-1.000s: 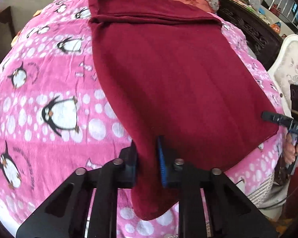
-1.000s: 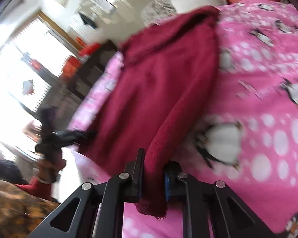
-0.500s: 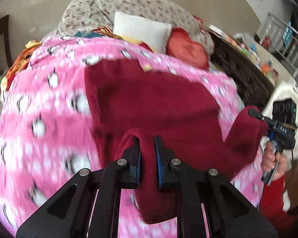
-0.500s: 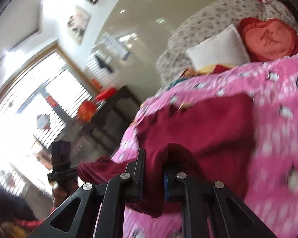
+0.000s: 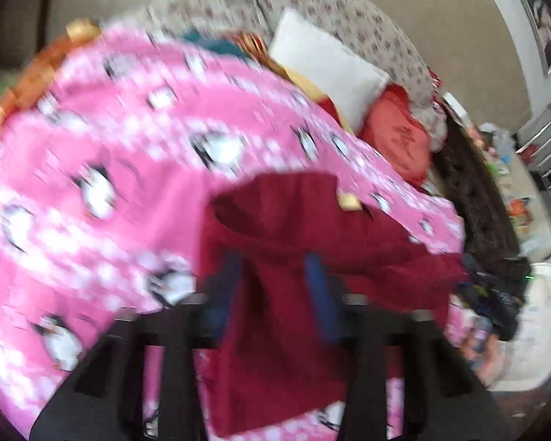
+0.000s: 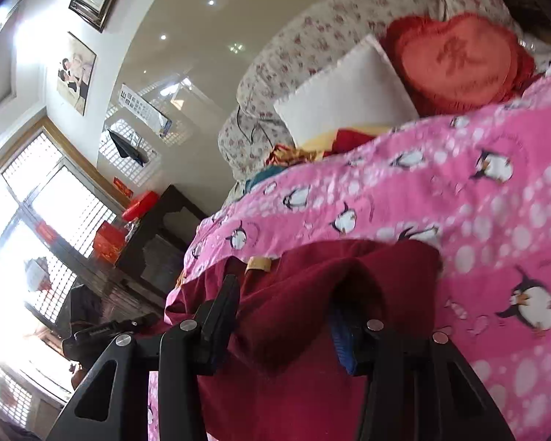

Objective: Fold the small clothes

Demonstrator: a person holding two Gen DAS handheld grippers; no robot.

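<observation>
The dark red garment [image 5: 294, 242] lies doubled on the pink penguin blanket [image 5: 103, 154], near the bed's close edge, with its far layer flat and a loose fold humped up toward both cameras. That hump sits where it does because the 2 grippers are at the fold line, 1 at each side of the cloth.

The left gripper [image 5: 275, 294] has its jaws spread wide apart with cloth draped between them, not pinched; the view is blurred, but the gap is plain. The right gripper [image 6: 283, 316] is likewise parted, its blue-padded finger [image 6: 341, 345] standing clear of the fabric bunched in the gap. Spread jaws over slack cloth suggest the fold is being let go onto the lower layer.

A white pillow [image 6: 349, 99] and a red heart cushion [image 6: 459, 62] rest at the bed's far end, well apart from the garment.
</observation>
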